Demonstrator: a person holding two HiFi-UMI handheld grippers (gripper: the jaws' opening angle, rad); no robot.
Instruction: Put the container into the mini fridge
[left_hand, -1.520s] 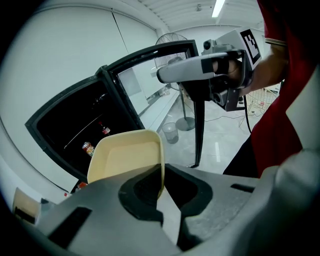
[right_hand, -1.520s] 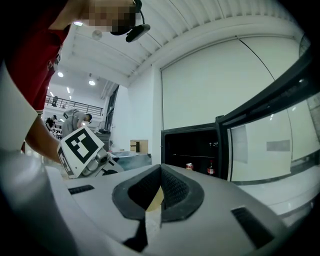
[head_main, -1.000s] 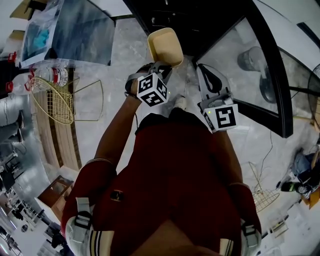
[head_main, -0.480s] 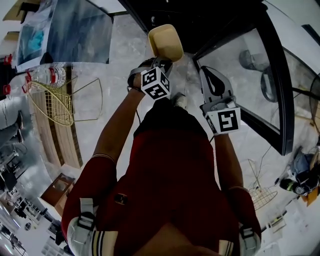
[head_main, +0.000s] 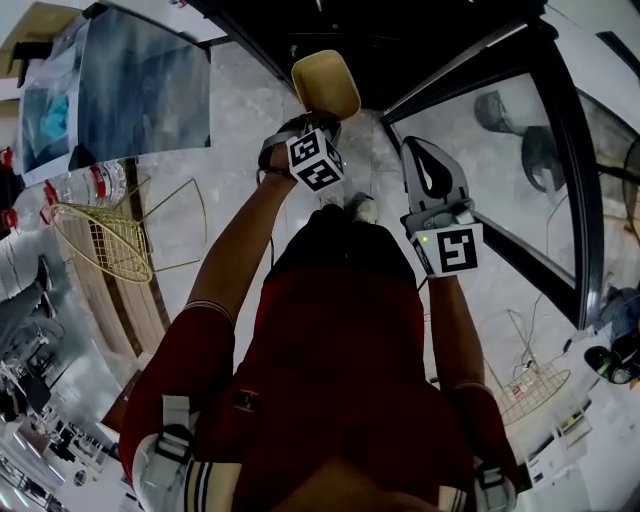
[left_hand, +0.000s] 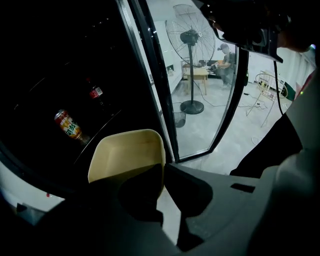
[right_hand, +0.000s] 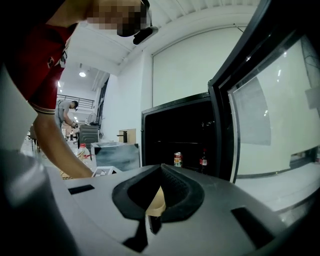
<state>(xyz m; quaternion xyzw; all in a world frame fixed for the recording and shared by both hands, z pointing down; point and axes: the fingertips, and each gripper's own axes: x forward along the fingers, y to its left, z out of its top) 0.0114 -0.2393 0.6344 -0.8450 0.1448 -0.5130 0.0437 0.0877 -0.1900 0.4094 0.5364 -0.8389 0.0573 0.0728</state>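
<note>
The container (head_main: 325, 85) is a pale yellow open tub, held out before the dark opening of the mini fridge (head_main: 400, 40). My left gripper (head_main: 318, 125) is shut on its near rim. In the left gripper view the tub (left_hand: 127, 155) hangs in front of the fridge interior, where a can (left_hand: 67, 124) and a dark bottle (left_hand: 95, 92) stand. The glass door (left_hand: 200, 75) stands swung open to the right. My right gripper (head_main: 428, 150) is shut and empty, beside the door. Its own view faces the fridge (right_hand: 185, 135), with a sliver of the tub (right_hand: 157, 202) behind the jaws.
A gold wire basket (head_main: 100, 235) and water bottles (head_main: 85, 185) lie on the floor at the left. Another wire rack (head_main: 530, 390) sits at the right. A standing fan (left_hand: 192, 45) and a person at a table are seen through the door glass.
The left gripper has carried the tub a little further toward the fridge opening. The right gripper has stayed beside the door.
</note>
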